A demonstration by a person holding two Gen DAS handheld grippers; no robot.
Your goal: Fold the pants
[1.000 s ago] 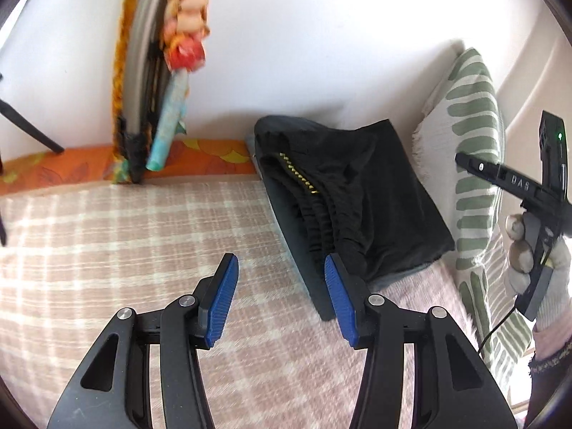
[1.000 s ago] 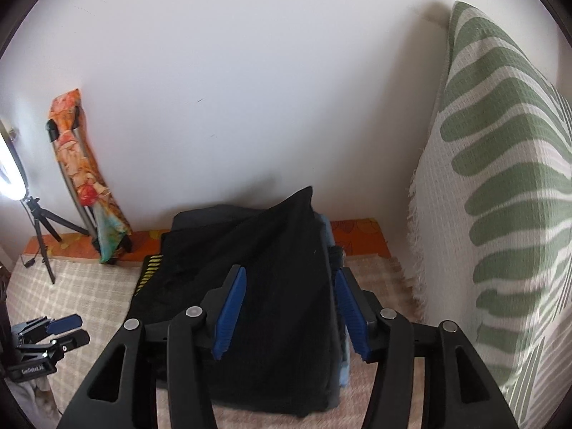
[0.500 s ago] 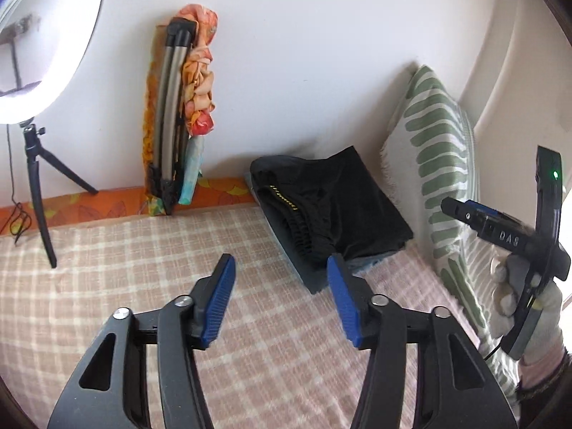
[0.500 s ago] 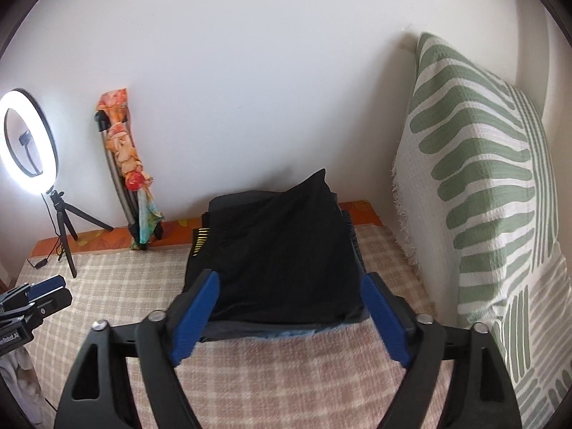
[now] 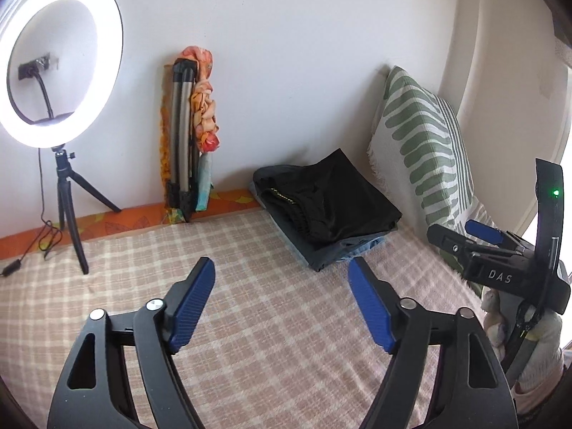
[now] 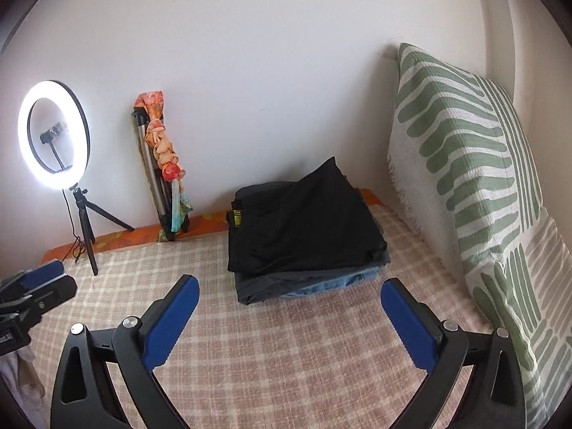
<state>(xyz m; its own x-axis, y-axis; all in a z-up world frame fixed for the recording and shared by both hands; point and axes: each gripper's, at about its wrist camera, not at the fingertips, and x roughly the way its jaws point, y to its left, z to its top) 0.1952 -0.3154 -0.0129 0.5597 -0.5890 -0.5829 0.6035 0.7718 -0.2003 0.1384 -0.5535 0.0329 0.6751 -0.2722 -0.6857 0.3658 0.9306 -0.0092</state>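
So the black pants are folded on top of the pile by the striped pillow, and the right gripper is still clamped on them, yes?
Not quite. The black pants do lie folded on top of the pile beside the striped pillow, but the right gripper is not clamped on them: the right wrist view shows its jaws wide open, short of the pile and holding nothing.

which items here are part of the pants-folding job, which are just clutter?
Job: folded black pants atop the clothes stack; left gripper and right gripper, both open.
Clutter: ring light, wrapped tripod, leaf-print pillow.
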